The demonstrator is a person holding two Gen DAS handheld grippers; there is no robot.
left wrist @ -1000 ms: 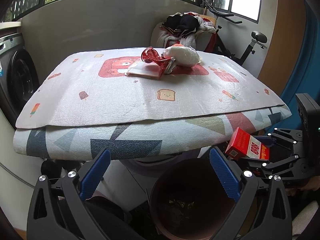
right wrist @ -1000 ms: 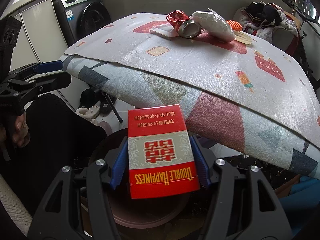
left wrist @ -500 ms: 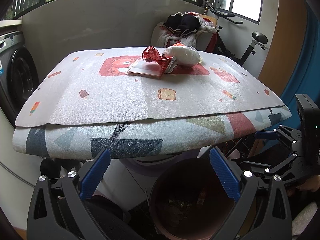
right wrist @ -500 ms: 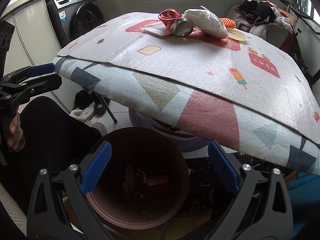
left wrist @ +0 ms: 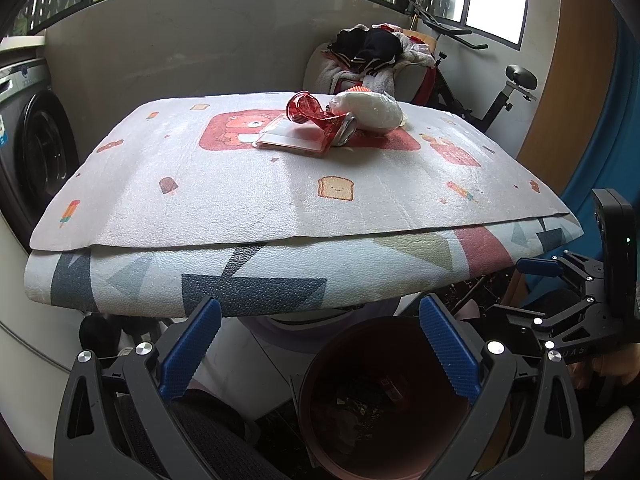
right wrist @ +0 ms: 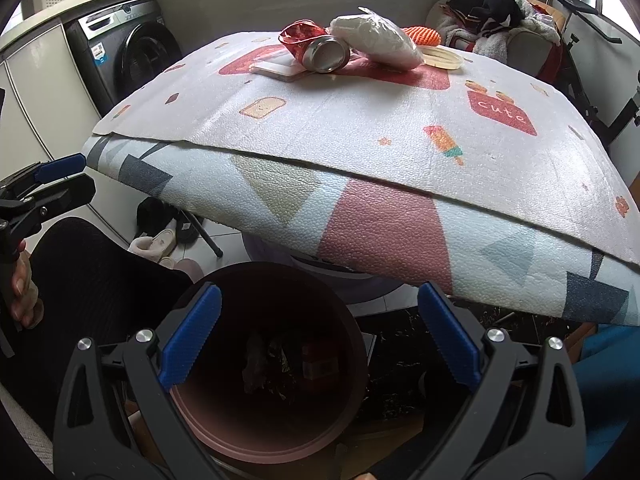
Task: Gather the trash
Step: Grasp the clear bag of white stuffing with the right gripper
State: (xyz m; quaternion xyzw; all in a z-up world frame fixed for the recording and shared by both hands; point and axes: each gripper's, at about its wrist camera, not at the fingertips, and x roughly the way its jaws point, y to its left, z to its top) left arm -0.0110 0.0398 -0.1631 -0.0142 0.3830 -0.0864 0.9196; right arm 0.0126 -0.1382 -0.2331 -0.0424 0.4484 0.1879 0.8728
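Observation:
My right gripper (right wrist: 319, 300) hangs open over the dark red trash bin (right wrist: 280, 446), nothing between its blue pads. A red cigarette box (right wrist: 320, 362) lies inside the bin among other scraps. My left gripper (left wrist: 319, 320) is open too and empty, just left of the same bin (left wrist: 316, 364). On the table, far from both grippers, lie a crushed red can (left wrist: 320, 118), a white plastic bag (left wrist: 370, 108) and a flat red-edged packet (left wrist: 292, 140). The right wrist view shows the same can (right wrist: 320, 52), bag (right wrist: 376, 38) and packet (right wrist: 280, 66).
The padded table mat (left wrist: 240, 208) overhangs the bin. A washing machine (right wrist: 120, 52) stands to the left; a chair piled with clothes (left wrist: 372, 52) and an exercise bike (left wrist: 508, 92) stand behind. Slippers (right wrist: 160, 240) and a person's dark-clothed leg (right wrist: 92, 280) are by the bin.
The right gripper held the red cigarette box over the bin a second ago. Its jaws have opened wide and the box has dropped into the bin. The left gripper stayed put.

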